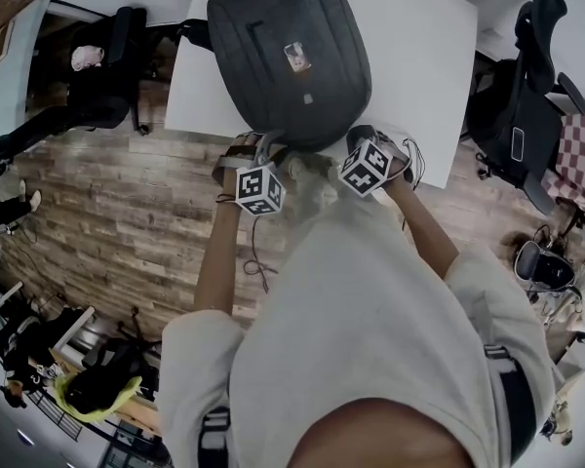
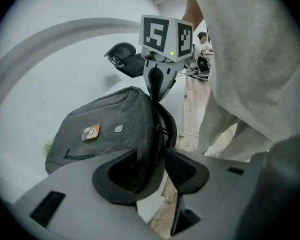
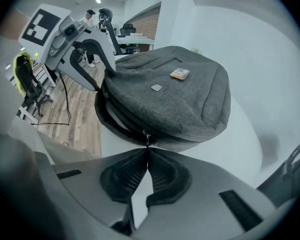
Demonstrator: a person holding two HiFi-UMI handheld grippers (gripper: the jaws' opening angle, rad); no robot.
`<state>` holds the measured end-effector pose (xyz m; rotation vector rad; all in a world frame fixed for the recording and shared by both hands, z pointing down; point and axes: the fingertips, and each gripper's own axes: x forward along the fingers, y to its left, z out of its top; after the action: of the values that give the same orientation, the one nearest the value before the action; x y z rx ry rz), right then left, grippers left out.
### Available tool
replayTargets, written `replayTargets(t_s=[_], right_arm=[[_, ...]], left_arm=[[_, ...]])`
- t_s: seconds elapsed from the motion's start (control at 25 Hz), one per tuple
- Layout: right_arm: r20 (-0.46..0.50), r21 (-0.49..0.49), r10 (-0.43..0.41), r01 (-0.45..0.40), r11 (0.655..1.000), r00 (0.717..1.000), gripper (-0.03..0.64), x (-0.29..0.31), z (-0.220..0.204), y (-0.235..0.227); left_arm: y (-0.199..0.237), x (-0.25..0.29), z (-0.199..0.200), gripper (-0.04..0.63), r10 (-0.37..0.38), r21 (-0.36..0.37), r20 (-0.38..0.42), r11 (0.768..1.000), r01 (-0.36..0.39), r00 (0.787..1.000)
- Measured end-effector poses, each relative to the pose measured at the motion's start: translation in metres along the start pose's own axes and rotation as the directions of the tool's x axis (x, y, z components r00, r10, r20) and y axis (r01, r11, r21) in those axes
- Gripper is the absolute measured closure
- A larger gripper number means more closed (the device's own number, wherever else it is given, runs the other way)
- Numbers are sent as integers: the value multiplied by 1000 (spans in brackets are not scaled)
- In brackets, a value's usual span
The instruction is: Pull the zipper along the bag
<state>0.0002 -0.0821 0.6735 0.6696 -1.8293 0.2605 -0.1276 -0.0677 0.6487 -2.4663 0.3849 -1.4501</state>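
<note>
**A:** Where was the bag (image 1: 288, 52) just then?

**B:** Flat on the white worktop (image 1: 419, 57), with its near rim (image 3: 190, 140) at the edge closest to the person. Both hands were right at that rim.

**A:** Which one had the zipper pull (image 3: 146, 135)?

**B:** The right gripper (image 3: 146, 151). Its jaws were pressed together on the little pull, which hung just off the rim, dead ahead of the tips.

**A:** And the left gripper (image 2: 151, 155)?

**B:** Its jaws stood apart, astride the rim further along. Fabric lay between the pads, but I saw no real bite.

**A:** So which way did the pull have to go?

**B:** Along the rim, I judged, not away from it. The rim curved from the pull toward the left gripper, so the right hand, already on the pull, would drag sideways. The left could steady the bag.
</note>
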Motion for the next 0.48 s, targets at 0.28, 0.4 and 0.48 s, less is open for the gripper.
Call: replayTargets(t_s=[0.28,0.4,0.48], right_arm=[[-43,0,-67,67,998,997,600,-4,-31,-53],[-57,-3,-80,80,997,995,600,-3,-40,-72],[-65,-3,-87,87,996,994,600,-2,-45,-81]], left_arm=[[-5,30,54,433,2,-15,70,1000,-1,998],[-4,41,72,434,-8,20,82,1000,7,997],[-4,48,82,434,-12,60,80,998,8,997]])
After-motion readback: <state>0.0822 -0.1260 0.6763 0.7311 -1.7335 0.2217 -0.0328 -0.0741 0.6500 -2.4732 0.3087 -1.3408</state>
